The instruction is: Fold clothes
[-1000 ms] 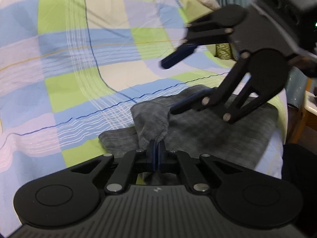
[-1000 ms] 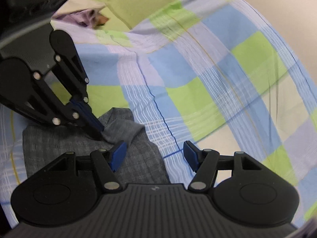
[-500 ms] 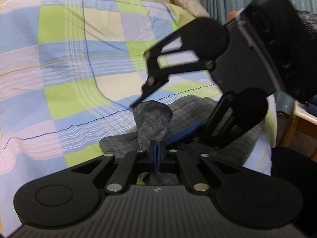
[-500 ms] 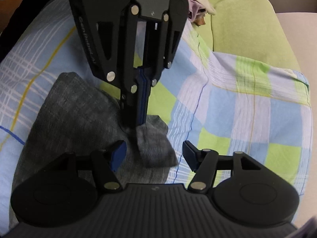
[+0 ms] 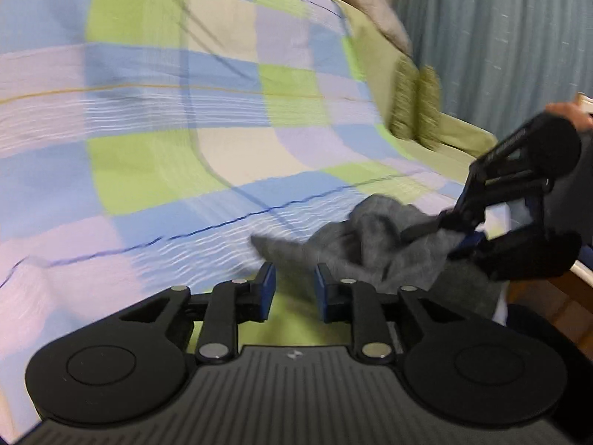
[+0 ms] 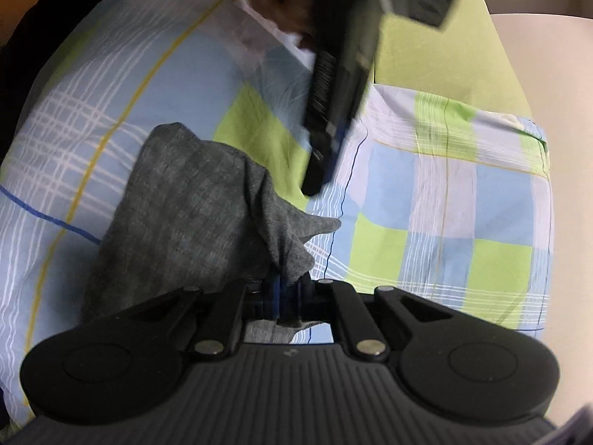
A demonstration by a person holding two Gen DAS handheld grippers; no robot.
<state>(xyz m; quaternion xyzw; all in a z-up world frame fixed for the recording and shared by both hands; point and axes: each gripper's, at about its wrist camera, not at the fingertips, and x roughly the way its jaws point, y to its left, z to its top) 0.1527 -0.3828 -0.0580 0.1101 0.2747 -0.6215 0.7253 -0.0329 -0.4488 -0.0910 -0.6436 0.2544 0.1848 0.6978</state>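
**Hand-held gripper swap on the grey garment**

Hand-held gripper, right (image 6: 283, 296): we have it clamped tight on a bunched corner of the grey garment (image 6: 192, 200), which lies on the checked bedspread (image 6: 444, 193) near the bed's edge. Our left hand-held gripper (image 5: 291, 289) is opening with nothing between its pads. To fold cleanly, we should keep the pinched corner taut and lift it clear, then lay it flat. Green cushions (image 5: 415, 107) and a curtain (image 5: 500, 37) stand beyond; the left tool itself crowds the cloth.
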